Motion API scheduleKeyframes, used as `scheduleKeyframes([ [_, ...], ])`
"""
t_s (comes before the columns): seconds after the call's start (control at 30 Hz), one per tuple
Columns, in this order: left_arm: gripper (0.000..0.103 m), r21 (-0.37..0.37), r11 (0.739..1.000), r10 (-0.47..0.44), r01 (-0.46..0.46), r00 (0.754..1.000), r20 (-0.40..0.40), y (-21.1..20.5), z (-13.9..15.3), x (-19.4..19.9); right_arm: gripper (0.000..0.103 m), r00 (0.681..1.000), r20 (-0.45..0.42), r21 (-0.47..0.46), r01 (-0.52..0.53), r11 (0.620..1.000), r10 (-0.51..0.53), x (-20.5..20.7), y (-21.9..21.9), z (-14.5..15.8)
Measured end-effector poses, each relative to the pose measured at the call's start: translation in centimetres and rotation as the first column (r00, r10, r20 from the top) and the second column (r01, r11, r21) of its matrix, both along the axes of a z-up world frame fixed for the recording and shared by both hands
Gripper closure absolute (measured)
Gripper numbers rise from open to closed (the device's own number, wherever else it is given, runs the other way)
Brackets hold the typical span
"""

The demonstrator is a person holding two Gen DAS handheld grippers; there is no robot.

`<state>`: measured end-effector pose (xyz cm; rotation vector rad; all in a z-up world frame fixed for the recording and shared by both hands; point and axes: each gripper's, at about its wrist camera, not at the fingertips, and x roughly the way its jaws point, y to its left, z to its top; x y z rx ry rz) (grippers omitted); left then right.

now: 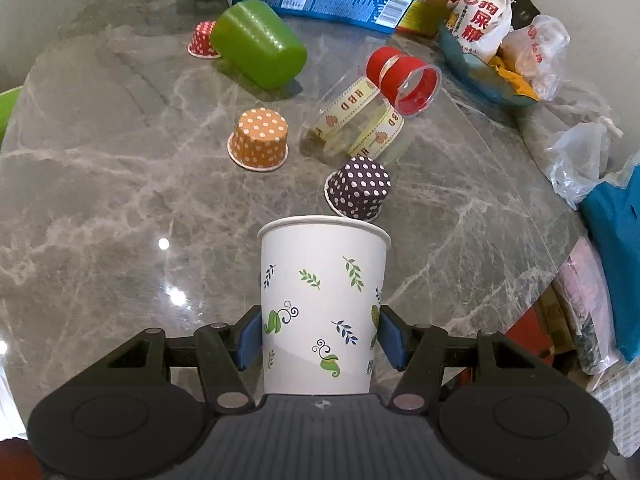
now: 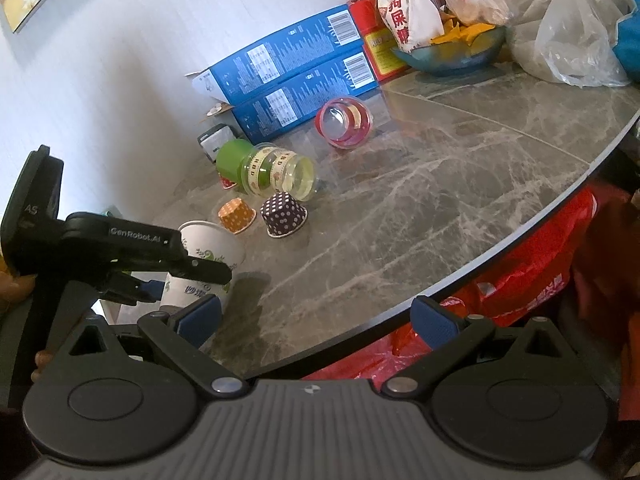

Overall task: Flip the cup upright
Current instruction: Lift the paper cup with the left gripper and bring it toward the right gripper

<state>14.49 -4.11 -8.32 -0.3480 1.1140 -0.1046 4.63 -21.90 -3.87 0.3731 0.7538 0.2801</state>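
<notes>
**Paper cup held rim-up**

The left tongs [image 1: 320,338] pinch the leaf-printed paper cup [image 1: 323,304], long axis upright, mouth up, above the tabletop [image 1: 120,208]. A clear jar [image 1: 356,120] reads "HBD". The right tongs [image 2: 318,320] are spread, holding nothing.

Marble table [image 1: 100,200], cups [image 1: 259,140] scattered.
</notes>
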Motion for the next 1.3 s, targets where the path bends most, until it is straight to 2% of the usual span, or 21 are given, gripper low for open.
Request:
scheduleKeyframes([
  [0.27, 0.039, -0.007, 1.000, 0.017, -0.017, 1.000, -0.011, 0.3, -0.5, 0.3, 0.001, 1.000, -0.012, -0.002, -0.017, 1.000, 0.017, 0.5, 0.4, -0.2],
  [0.3, 0.037, -0.009, 1.000, 0.016, -0.016, 1.000, -0.010, 0.3, -0.5, 0.3, 0.001, 1.000, -0.014, -0.003, -0.018, 1.000, 0.018, 0.5, 0.5, -0.3],
  [0.37, 0.021, -0.014, 1.000, 0.005, -0.005, 1.000, -0.003, 0.4, -0.4, 0.3, 0.001, 1.000, -0.017, -0.003, -0.021, 1.000, 0.021, 0.7, 0.6, -0.4],
  [0.4, 0.020, -0.014, 1.000, 0.005, -0.005, 1.000, 0.003, 0.5, -0.3, 0.2, 0.001, 1.000, -0.021, -0.004, -0.022, 1.000, 0.022, 0.8, 0.6, -0.4],
  [0.8, 0.018, -0.002, 1.000, -0.003, 0.003, 0.999, 0.044, 2.3, 0.9, -0.6, 0.001, 0.998, -0.044, 0.019, -0.047, 0.999, 0.047, 1.8, 2.3, -0.7],
  [0.93, 0.018, -0.028, 1.000, -0.005, 0.008, 0.994, 0.112, 4.2, 2.1, -2.5, 0.001, 0.996, -0.055, 0.075, -0.066, 0.995, 0.070, 2.6, 3.4, -0.6],
  [1.07, 0.018, -0.130, 0.991, 0.033, -0.004, 0.974, 0.225, 7.8, 3.2, -5.7, 0.001, 0.992, -0.071, 0.116, -0.091, 0.989, 0.100, 4.6, 5.4, -0.3],
  [1.17, 0.018, -0.146, 0.989, 0.047, -0.003, 0.953, 0.300, 10.2, 3.6, -8.3, 0.001, 0.987, -0.109, 0.134, -0.102, 0.986, 0.117, 6.7, 6.9, -0.4],
  [1.3, 0.018, -0.155, 0.986, 0.110, -0.061, 0.937, 0.333, 13.9, 3.1, -11.0, 0.001, 0.980, -0.171, 0.107, -0.088, 0.990, 0.105, 8.5, 7.9, -0.2],
])
